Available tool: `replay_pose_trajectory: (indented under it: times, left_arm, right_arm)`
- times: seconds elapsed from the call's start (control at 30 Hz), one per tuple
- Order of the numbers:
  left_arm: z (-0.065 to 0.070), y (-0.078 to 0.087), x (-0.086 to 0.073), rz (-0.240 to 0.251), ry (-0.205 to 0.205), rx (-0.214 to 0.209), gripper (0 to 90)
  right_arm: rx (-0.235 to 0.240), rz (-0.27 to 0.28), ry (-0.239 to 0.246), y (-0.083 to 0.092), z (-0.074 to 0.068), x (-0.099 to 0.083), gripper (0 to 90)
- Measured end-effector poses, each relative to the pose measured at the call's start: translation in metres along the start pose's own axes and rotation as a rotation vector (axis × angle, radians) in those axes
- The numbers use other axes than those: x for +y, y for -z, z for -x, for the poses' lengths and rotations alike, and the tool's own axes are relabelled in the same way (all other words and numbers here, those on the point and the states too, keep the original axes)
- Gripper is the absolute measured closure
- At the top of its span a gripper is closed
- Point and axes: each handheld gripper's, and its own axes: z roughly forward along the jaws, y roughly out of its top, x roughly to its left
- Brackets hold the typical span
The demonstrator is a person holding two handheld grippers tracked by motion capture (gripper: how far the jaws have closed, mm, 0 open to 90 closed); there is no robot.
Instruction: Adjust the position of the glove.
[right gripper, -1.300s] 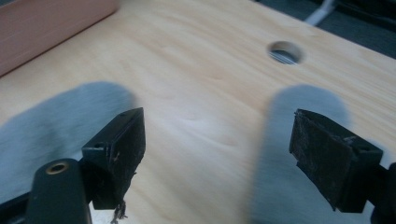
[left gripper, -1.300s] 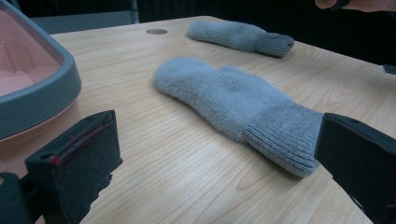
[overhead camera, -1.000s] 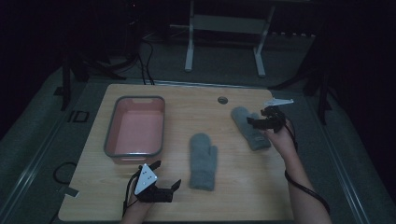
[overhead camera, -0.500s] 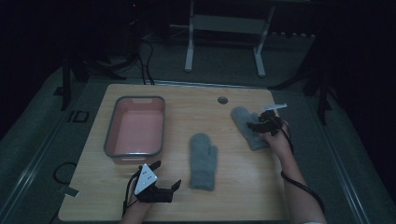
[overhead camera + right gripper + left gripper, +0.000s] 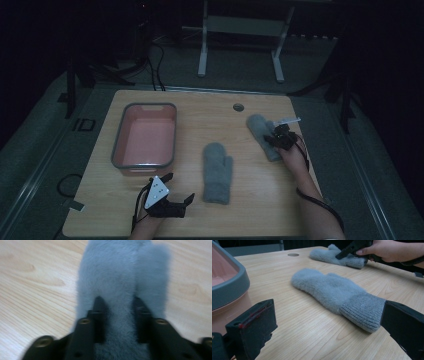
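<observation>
Right gripper (image 5: 276,138) pressed down into the far grey mitten (image 5: 261,134), jaws just closing, a ridge of fleece pinched between the pads. Second grey mitten (image 5: 217,171) flat on the table (image 5: 260,200) off to its left, untouched. Left gripper (image 5: 186,201) parked wide open, nothing held, that mitten's cuff just ahead.

A pink plastic tub with a grey rim (image 5: 145,140) sits toward the bench's (image 5: 200,107) left edge, a grey fleece mitten (image 5: 217,171) lies mid-bench, and a second grey fleece mitten (image 5: 260,131) lies near the right edge.
</observation>
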Motion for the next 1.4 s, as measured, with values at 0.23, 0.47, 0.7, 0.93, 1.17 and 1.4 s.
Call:
replay_pose_trajectory:
  times: [0.23,0.47,0.7,0.93,1.17,1.4]
  left_arm:
    - [-0.001,0.000,0.000,-0.002,0.005,0.004,0.7]
    - [-0.001,-0.001,0.000,0.002,0.007,0.004,0.7]
    - [0.000,0.000,0.000,0.003,0.007,0.003,0.7]
    - [-0.001,0.000,0.000,0.007,0.004,0.005,0.7]
    - [0.000,0.000,0.000,0.008,0.002,0.006,0.7]
    - [0.000,0.001,0.001,0.009,0.001,0.007,0.7]
  right_arm:
    - [0.038,-0.001,-0.063,0.011,-0.002,-0.001,79.4]
    - [-0.029,0.067,-0.128,0.037,-0.007,-0.003,79.7]
    - [-0.079,0.117,-0.170,0.068,-0.015,-0.012,79.7]
    - [-0.127,0.142,-0.209,0.095,-0.029,-0.024,79.5]
    - [-0.139,0.157,-0.268,0.113,-0.040,-0.046,79.5]
    - [-0.166,0.129,-0.291,0.125,-0.047,-0.072,79.3]
